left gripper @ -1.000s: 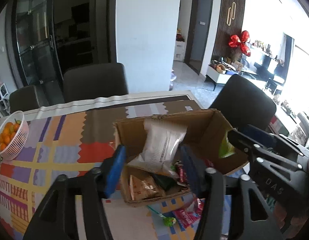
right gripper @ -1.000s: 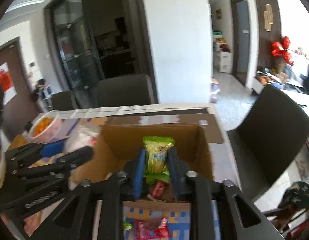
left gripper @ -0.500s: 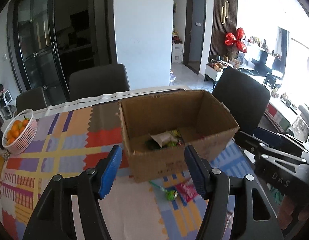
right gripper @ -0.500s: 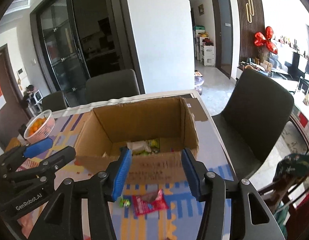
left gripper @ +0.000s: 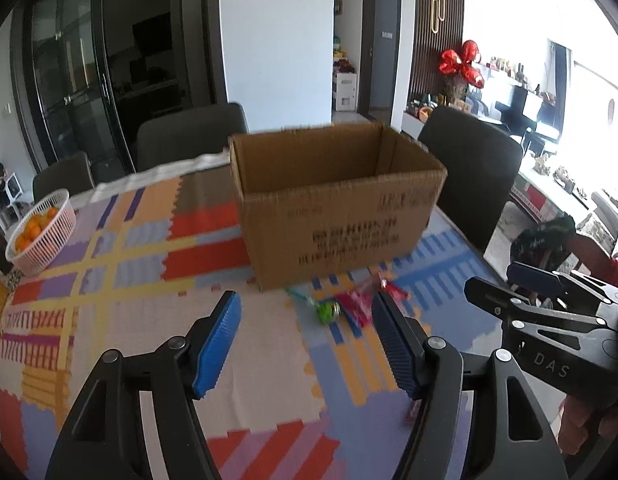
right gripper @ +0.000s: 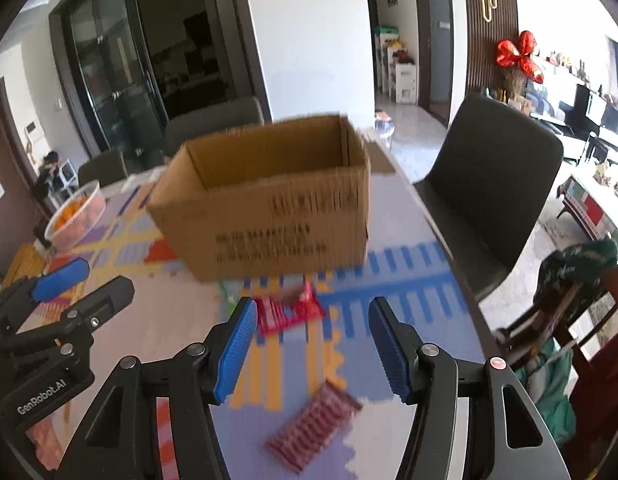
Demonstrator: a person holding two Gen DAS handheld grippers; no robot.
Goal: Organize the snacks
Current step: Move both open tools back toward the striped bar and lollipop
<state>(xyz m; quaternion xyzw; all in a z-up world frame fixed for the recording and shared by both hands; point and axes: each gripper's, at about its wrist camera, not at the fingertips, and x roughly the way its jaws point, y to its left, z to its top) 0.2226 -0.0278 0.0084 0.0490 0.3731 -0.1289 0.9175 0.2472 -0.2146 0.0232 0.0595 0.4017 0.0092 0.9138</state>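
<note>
Noted both sets of jaws apart and empty, and both just opening wider: left gripper (left gripper: pixel 305 344) with blue pads framing bare mat and, near the right-hand pad, a green-wrapped sweet (left gripper: pixel 327 311) and a pink-red packet (left gripper: pixel 359 309); right gripper (right gripper: pixel 309 346) framing a red packet (right gripper: pixel 287 312) at the near edge of its opening, with a ribbed pink packet (right gripper: pixel 315 430) lying closer still, below the jaws. Nothing pressed by any pad. Judged as held open for a fresh pick: loose snacks remained on the surface in front of the cardboard box (left gripper: pixel 337 204), apart from its front wall. Box upright, top open, printed side facing both cameras; contents hidden by the near wall from this low angle. Both grippers pitched downward toward the surface, side by side, each visible at the edge of the other's view. Recorded a patchwork mat (left gripper: pixel 121 248) covering the surface, a white basket of oranges (left gripper: pixel 43 232) well off to the left, and dark chairs (left gripper: pixel 469 180) behind and to the right of the box. Box and packets blurred.
</note>
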